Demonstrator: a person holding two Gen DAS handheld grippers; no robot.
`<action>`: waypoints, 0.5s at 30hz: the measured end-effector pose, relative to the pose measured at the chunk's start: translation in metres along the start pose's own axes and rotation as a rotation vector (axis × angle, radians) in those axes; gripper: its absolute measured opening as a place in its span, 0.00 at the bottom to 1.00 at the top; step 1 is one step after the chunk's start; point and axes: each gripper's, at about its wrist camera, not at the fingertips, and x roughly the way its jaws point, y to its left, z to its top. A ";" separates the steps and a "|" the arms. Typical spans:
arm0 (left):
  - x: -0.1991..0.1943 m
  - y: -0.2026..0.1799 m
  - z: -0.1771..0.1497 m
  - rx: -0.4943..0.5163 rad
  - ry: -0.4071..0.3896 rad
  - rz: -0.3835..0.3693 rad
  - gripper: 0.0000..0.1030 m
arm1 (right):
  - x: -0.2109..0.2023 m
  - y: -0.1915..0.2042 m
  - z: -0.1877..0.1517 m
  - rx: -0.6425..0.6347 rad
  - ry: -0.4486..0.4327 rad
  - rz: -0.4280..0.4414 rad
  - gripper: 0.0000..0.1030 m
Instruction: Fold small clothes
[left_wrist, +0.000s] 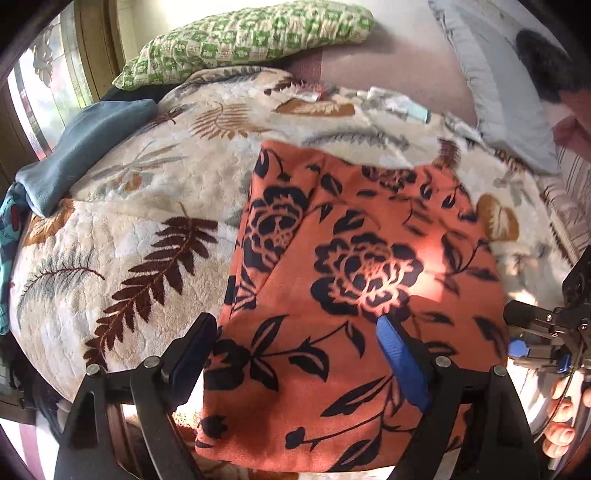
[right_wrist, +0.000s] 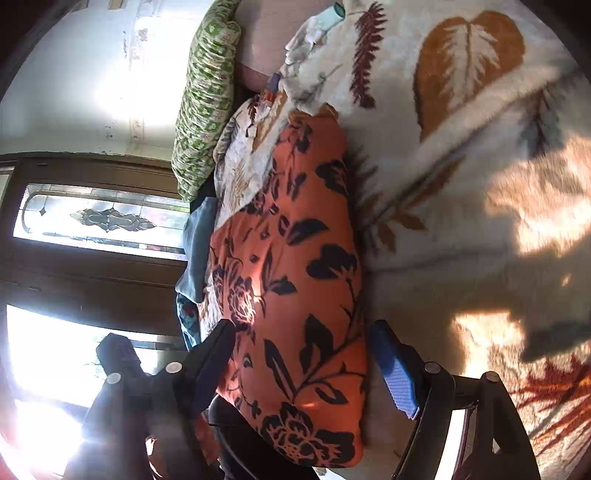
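Note:
An orange garment with dark blue flowers (left_wrist: 354, 280) lies folded on a cream leaf-patterned blanket (left_wrist: 140, 236). My left gripper (left_wrist: 295, 332) is open just above the garment's near left part, one finger off its left edge, the blue-padded finger (left_wrist: 400, 358) over the cloth. In the right wrist view the same garment (right_wrist: 295, 295) lies lengthwise between the fingers of my right gripper (right_wrist: 301, 339), which is open and holds nothing. The right gripper shows at the left wrist view's right edge (left_wrist: 543, 332), beside the garment.
A green patterned pillow (left_wrist: 243, 37) and a grey-blue pillow (left_wrist: 495, 85) lie at the bed's far side. A folded blue cloth (left_wrist: 85, 147) sits at the left by the window (right_wrist: 99, 218). A small pale garment (left_wrist: 399, 103) lies on the blanket behind.

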 end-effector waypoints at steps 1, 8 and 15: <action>0.010 -0.001 -0.003 0.016 0.022 0.026 0.87 | 0.008 -0.005 -0.005 0.015 0.025 -0.007 0.66; 0.016 0.004 -0.006 0.008 0.020 0.013 0.89 | 0.020 0.042 -0.025 -0.231 0.028 -0.256 0.37; -0.033 0.053 0.011 -0.120 -0.104 -0.146 0.87 | 0.002 0.052 -0.029 -0.227 -0.061 -0.286 0.61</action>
